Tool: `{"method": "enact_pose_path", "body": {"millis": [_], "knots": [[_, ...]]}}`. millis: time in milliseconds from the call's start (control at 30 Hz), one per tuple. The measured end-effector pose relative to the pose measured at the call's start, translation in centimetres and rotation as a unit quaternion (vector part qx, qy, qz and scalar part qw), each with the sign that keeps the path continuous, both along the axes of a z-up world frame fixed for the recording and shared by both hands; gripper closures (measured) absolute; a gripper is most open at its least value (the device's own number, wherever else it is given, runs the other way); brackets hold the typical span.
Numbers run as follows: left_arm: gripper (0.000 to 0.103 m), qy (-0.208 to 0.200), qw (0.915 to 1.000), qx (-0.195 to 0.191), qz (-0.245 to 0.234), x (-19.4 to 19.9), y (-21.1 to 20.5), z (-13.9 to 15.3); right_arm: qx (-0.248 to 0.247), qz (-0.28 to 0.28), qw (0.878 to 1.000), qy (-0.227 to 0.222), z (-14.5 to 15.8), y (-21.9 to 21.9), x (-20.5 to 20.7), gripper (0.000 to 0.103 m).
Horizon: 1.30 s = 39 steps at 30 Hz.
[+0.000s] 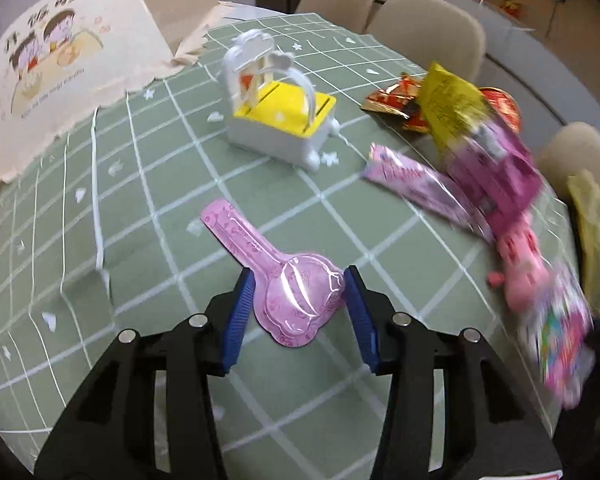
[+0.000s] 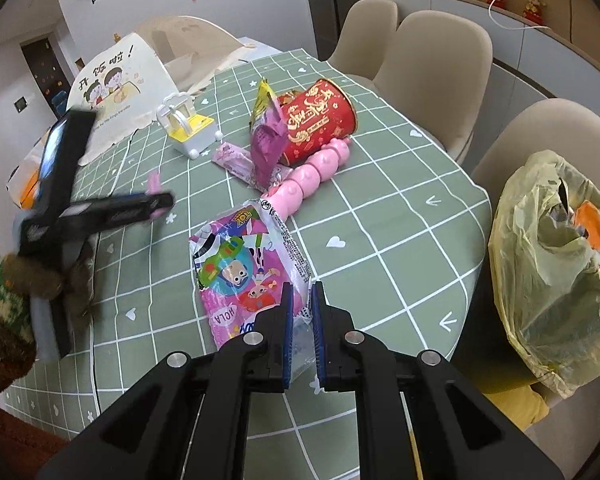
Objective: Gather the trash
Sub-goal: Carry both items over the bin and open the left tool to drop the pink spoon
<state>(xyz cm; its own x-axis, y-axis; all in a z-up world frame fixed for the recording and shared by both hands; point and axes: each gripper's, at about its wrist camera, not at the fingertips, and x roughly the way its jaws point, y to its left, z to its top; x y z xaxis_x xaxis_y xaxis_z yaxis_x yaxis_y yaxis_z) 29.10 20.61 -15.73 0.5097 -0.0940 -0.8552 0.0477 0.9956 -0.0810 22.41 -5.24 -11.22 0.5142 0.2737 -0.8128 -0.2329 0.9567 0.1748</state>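
A pink spoon-shaped plastic wrapper [image 1: 296,300] lies on the green checked tablecloth [image 1: 160,208]. My left gripper [image 1: 300,284] has its blue pads against both sides of the wrapper's wide end. In the right wrist view that gripper [image 2: 160,200] is a dark blur at the left, with pink at its tip. My right gripper [image 2: 301,292] is shut on the clear edge of a pink cartoon snack wrapper [image 2: 240,272] lying flat on the table. A yellow plastic bag [image 2: 556,264] with trash inside sits open on a chair at the right.
More litter lies mid-table: a yellow and purple packet [image 2: 266,136], a long pink wrapper [image 2: 232,160], a red can on its side [image 2: 320,120] and a pink bumpy toy [image 2: 312,172]. A white and yellow toy [image 1: 280,116] stands behind. Beige chairs [image 2: 432,60] ring the table.
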Motion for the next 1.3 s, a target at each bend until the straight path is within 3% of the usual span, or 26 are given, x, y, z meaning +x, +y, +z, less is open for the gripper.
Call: {"method": "enact_pose_path", "body": {"millis": [167,433,567,733,933,1133,1300], "knots": [[0.060,-0.006,0.9985,-0.054,0.003,-2.6,2.4,1.5,0.008,0.001,1.000,-0.015,1.2,0.1,0.1,0.092],[0.060,-0.093,0.9942,-0.053,-0.008,-4.0,1.1,9.4,0.016,0.006,0.997,-0.080,6.6,-0.6,0.6,0.092],[0.060,-0.141,0.9878,-0.062,-0.021,-4.5,-0.8,13.7,0.025,0.003,0.992,-0.122,10.0,-2.3,0.5,0.092],[0.060,-0.187,0.9759,-0.099,-0.054,-5.1,-3.9,17.8,0.015,-0.005,0.986,-0.168,13.8,-5.7,0.3,0.092],[0.059,-0.215,0.9604,-0.133,-0.116,-4.0,-10.7,20.7,-0.009,-0.042,0.976,-0.213,17.1,-11.7,-0.2,0.092],[0.059,-0.192,0.9490,-0.161,-0.191,-1.4,-20.3,21.0,-0.033,-0.109,0.969,-0.220,17.8,-20.3,-1.1,0.092],[0.059,-0.150,0.9340,-0.179,-0.270,0.1,-29.0,19.5,-0.039,-0.166,0.962,-0.215,17.3,-26.8,-2.5,0.092]]}}
